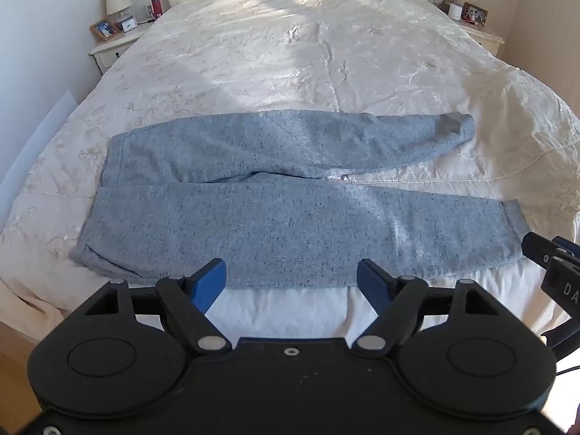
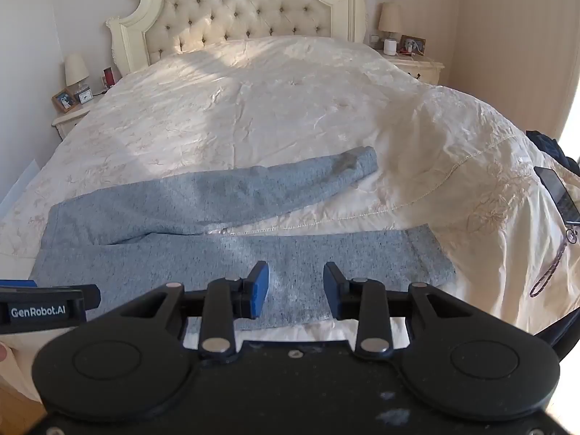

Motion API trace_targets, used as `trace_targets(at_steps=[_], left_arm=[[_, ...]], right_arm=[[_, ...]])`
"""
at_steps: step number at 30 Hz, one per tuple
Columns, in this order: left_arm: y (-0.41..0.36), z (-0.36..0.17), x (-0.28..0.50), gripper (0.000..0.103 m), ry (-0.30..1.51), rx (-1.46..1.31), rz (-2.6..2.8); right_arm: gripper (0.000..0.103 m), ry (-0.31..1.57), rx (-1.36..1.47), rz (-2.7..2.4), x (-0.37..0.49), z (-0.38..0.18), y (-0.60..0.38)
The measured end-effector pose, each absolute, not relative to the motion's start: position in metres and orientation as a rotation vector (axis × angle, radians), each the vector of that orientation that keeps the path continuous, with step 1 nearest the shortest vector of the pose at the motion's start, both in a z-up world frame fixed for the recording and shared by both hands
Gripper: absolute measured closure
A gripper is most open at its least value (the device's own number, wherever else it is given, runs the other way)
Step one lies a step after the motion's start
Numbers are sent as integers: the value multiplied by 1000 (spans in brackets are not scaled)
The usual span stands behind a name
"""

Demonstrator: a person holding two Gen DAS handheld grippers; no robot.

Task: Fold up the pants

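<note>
Grey-blue sweatpants (image 1: 253, 224) lie flat across the near end of the bed, waistband to the left, both legs running right; the far leg angles away. They also show in the right wrist view (image 2: 232, 253). My left gripper (image 1: 291, 279) is open and empty, hovering just before the near leg's front edge. My right gripper (image 2: 296, 282) is open and empty above the near leg, toward its cuff (image 2: 431, 253). The right gripper also shows at the right edge of the left wrist view (image 1: 554, 264).
The bed has a cream bedspread (image 1: 308, 54) and tufted headboard (image 2: 235, 7). Nightstands with lamps stand at left (image 1: 116, 40) and right (image 2: 417, 61). A phone with a strap (image 2: 558, 195) and dark cloth (image 2: 551, 148) lie at the bed's right edge.
</note>
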State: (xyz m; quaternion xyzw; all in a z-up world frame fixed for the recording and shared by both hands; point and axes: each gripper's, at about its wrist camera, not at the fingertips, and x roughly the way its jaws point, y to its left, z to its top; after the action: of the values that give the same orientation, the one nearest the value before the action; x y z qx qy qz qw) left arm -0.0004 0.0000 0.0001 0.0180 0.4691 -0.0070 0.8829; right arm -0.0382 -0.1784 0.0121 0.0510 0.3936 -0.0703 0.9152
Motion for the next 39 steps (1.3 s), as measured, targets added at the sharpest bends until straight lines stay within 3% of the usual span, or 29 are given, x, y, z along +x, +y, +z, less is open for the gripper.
trace_targets(at_steps=[39], left_arm=[[-5, -1, -5, 25, 990, 45, -18]], right_arm=[[67, 819, 121, -113, -40, 7, -179]])
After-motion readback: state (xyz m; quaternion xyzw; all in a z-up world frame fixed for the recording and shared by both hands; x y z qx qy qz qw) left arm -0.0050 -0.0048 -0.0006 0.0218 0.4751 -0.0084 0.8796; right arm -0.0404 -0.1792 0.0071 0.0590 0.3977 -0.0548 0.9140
